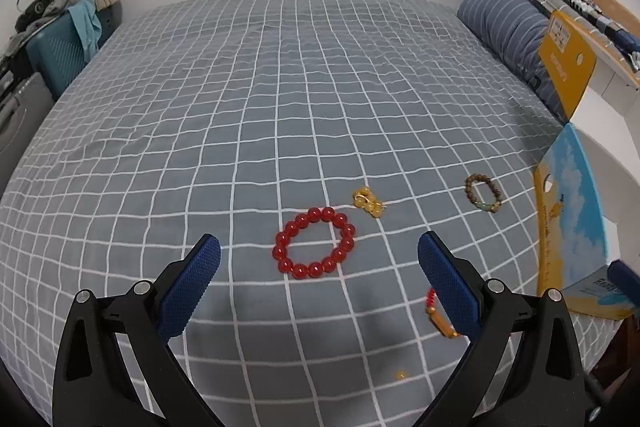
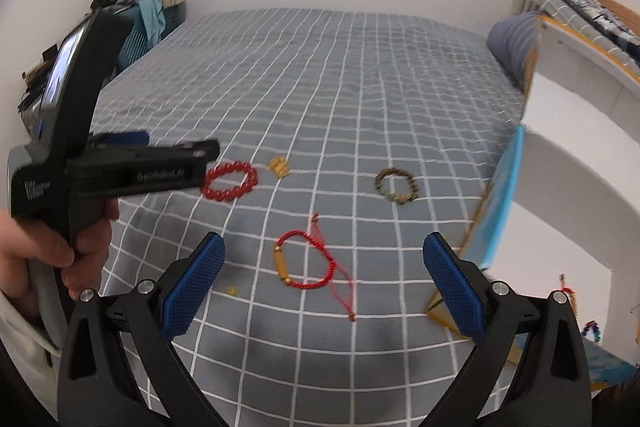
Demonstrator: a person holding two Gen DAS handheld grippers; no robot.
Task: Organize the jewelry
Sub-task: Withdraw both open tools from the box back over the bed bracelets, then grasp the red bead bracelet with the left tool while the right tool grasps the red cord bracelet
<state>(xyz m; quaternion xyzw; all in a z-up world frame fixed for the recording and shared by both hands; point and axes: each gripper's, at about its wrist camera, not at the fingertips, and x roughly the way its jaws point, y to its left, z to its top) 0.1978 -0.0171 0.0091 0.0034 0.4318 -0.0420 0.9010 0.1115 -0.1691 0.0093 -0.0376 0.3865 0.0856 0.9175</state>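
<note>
A red bead bracelet (image 1: pixel 314 243) lies on the grey checked bed cover, just ahead of my open, empty left gripper (image 1: pixel 319 257). It also shows in the right wrist view (image 2: pixel 230 181). Behind it lies a small yellow bead piece (image 1: pixel 368 202) (image 2: pixel 279 166). A brown bead bracelet (image 1: pixel 483 193) (image 2: pixel 396 185) lies to the right. A red cord bracelet with a gold tube (image 2: pixel 306 265) lies just ahead of my open, empty right gripper (image 2: pixel 324 261); its end peeks out by the left gripper's right finger (image 1: pixel 438 315). A loose yellow bead (image 1: pixel 400 374) (image 2: pixel 231 290) lies near.
A blue and yellow box (image 1: pixel 572 227) (image 2: pixel 486 211) stands at the bed's right edge. Striped pillows (image 1: pixel 508 23) lie at the far right. A white bed frame (image 2: pixel 568 167) is on the right. A teal suitcase (image 1: pixel 60 55) stands far left. The left gripper's body (image 2: pixel 112 171) shows in the right view.
</note>
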